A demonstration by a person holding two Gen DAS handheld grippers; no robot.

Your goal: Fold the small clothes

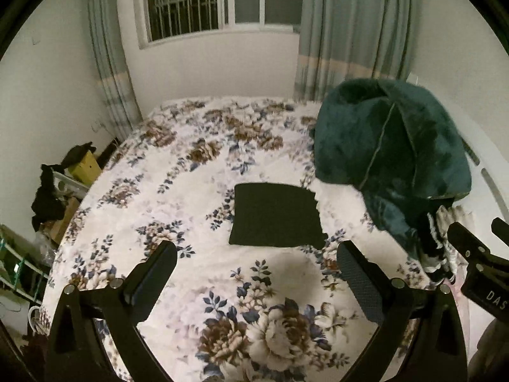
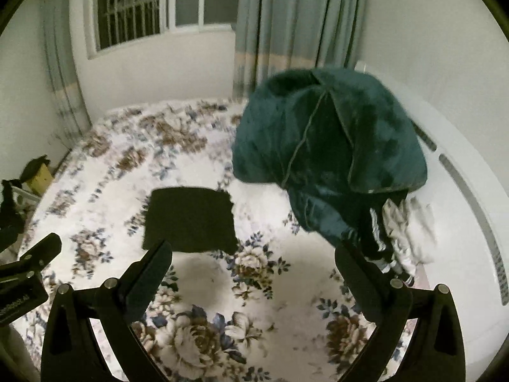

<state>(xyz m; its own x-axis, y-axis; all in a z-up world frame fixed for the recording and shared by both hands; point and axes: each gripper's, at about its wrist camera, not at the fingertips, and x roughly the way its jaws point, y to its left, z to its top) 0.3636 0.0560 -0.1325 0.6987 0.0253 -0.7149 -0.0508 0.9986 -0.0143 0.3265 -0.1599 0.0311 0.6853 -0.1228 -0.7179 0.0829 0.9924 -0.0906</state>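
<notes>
The black folded garment (image 1: 276, 215) lies flat on the floral bedspread (image 1: 203, 165), a neat dark rectangle with squared edges, so I judge this piece folded and finished. Its right edge looks a little ragged, though I cannot tell whether that is a loose layer or only the weave. What remains, as I read it, is the heap at the bed's right side: striped black-and-white clothes (image 2: 378, 238) and some pale fabric (image 2: 407, 226) crumpled beneath a big dark-green plush blanket (image 2: 327, 140), none of it folded yet. My left gripper (image 1: 256, 273) hangs above the bedspread just short of the garment's near edge, jaws spread wide and holding nothing. My right gripper (image 2: 254, 270) hangs beside it, turned more towards the heap, jaws likewise spread wide and empty; the garment sits ahead of its left jaw, the striped clothes just beyond its right one. Each gripper shows at the edge of the other's view, so the two are close together, level and pointing forward across the bed.
</notes>
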